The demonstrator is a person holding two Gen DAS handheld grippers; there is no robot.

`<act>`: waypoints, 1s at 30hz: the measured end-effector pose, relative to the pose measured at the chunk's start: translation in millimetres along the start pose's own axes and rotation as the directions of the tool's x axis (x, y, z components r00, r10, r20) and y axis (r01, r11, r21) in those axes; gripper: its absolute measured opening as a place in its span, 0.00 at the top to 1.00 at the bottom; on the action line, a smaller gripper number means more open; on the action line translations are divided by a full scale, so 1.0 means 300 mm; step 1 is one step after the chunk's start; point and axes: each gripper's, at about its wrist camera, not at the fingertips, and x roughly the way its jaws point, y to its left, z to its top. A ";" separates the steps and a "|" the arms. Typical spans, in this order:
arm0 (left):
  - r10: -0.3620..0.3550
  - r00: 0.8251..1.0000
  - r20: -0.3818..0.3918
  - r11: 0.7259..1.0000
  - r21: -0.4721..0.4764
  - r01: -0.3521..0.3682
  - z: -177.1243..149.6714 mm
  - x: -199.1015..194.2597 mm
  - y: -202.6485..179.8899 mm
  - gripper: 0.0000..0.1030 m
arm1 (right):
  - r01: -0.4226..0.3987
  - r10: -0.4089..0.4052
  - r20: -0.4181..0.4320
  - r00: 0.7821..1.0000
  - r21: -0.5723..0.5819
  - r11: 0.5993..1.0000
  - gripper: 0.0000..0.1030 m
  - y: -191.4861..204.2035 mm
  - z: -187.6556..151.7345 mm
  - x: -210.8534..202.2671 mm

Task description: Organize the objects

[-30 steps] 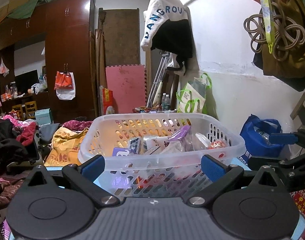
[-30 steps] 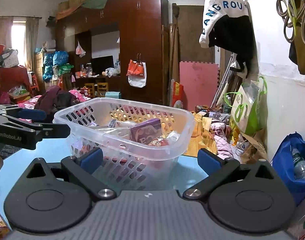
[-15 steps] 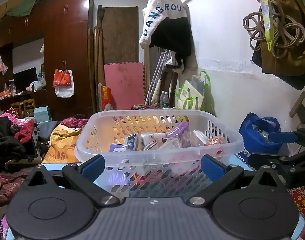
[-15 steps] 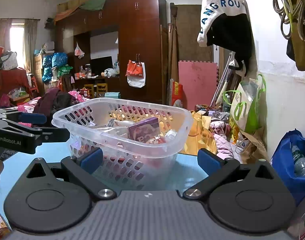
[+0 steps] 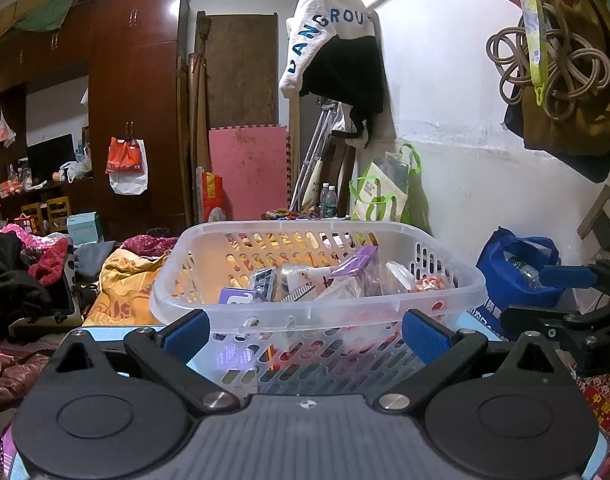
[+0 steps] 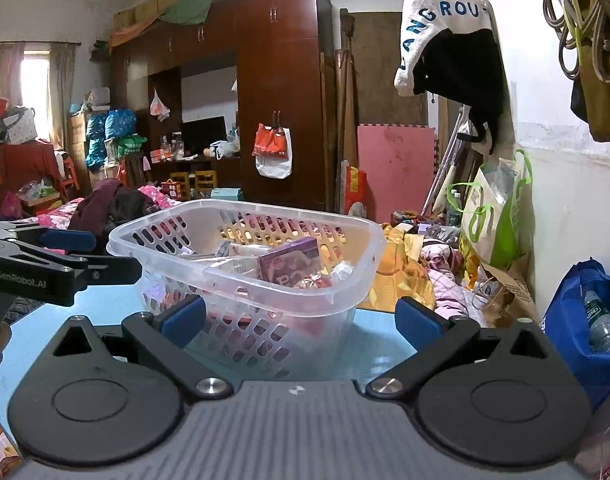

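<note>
left wrist view: left gripper [image 5: 304, 330] spread wide, nothing between fingers; clear plastic basket [image 5: 317, 308] straight ahead, just beyond blue pads, on light blue table [image 6: 381, 346]. basket holds purple box [image 5: 355, 258], small packets, wrappers. right gripper [image 5: 565, 300] off to right side of basket, also wide. right wrist view: right gripper [image 6: 300, 316] wide, holding nothing; basket [image 6: 245, 268] ahead, slightly left; left gripper [image 6: 61, 256] at far left near basket rim. blue bag [image 6: 585, 332] to right, beside wall

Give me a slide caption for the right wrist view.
Open right gripper faces a clear perforated plastic basket of small packaged items on a light blue table; left gripper alongside.
</note>
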 end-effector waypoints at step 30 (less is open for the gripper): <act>-0.001 1.000 -0.011 1.000 -0.002 0.001 -0.003 0.014 -0.019 0.00 | -0.004 0.004 -0.004 1.000 0.008 1.000 0.00 -0.006 -0.005 0.000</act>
